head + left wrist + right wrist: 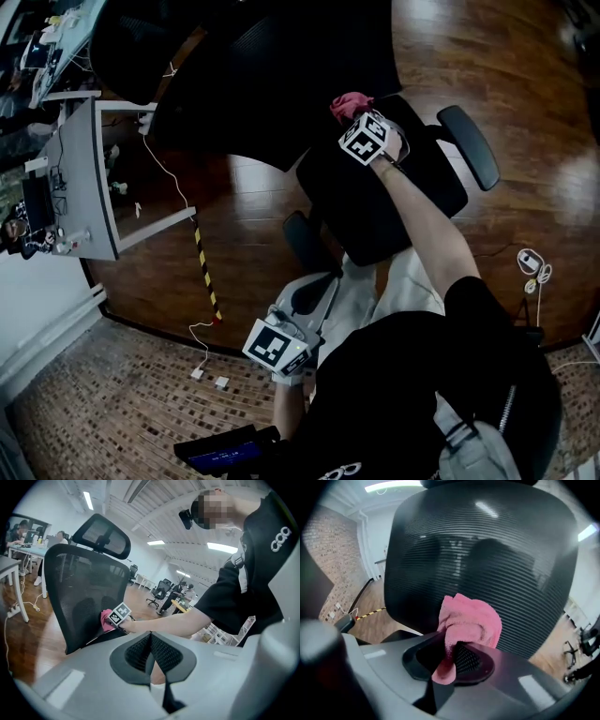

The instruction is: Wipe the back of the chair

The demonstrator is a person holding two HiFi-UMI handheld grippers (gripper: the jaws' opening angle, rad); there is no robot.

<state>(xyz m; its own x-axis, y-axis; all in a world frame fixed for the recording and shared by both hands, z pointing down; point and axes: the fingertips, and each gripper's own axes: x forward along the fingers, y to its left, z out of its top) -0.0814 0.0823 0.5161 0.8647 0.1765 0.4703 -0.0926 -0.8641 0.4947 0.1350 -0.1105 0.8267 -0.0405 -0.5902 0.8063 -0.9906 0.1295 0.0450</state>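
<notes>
Fingers (469, 661) around crumpled pink cloth (471, 620)

Black mesh chair back (487, 550) upright; pink cloth (471, 620) bunched, clamped in rt tool (451, 656), at back's lower front

Pink cloth (471, 620), black mesh chair back (487, 550), brown wood floor (525, 75)

The fluffy pink terry cloth (471, 620) looks soft and matt against the black chair back (497, 550), a ribbed, half-transparent woven mesh. The right gripper (451, 651) has smooth grey plastic shells with a dull sheen and 2 black pads (466, 661) of dotted, rubbery texture. The brown wooden plank floor (487, 56) is glossy with bright highlights.
</notes>
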